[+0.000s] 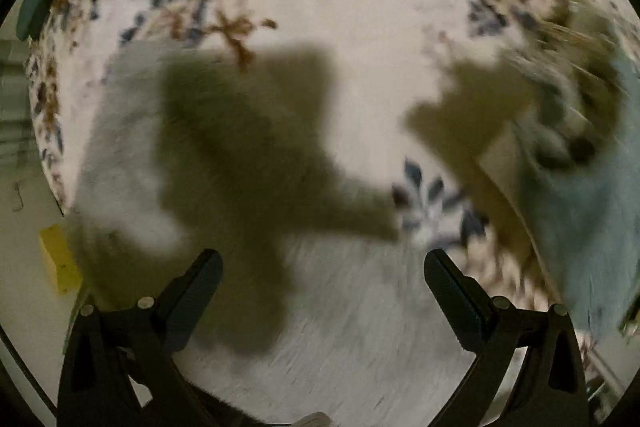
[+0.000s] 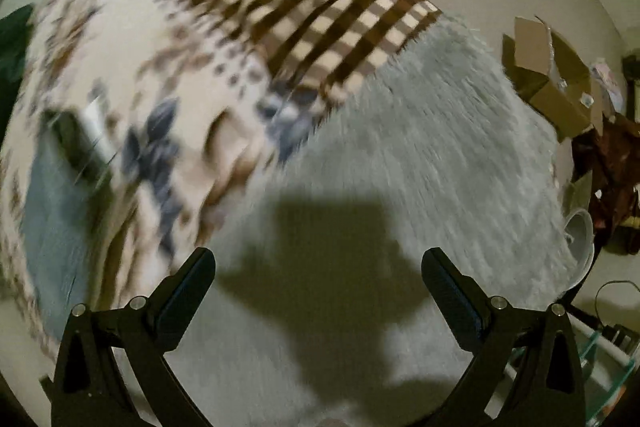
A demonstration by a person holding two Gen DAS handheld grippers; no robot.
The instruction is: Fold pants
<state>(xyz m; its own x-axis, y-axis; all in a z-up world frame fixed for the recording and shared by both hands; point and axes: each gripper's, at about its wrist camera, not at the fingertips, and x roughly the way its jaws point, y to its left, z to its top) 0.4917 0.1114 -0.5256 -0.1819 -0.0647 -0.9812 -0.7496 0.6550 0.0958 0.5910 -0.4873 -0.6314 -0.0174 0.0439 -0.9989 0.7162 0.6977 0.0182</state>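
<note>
Both views are blurred by motion. My left gripper is open and empty above a floral bedspread. A pale grey-white fleecy garment, likely the pants, lies under it at the left and below. My right gripper is open and empty above a grey shaggy cloth. In the left wrist view the other gripper and a light-blue sleeved arm show blurred at the right. Gripper shadows fall on the cloths.
A brown-and-cream checked blanket lies on the floral bedspread at the far side. Open cardboard boxes, dark red cloth and a white bowl sit on the floor to the right. A yellow object lies left.
</note>
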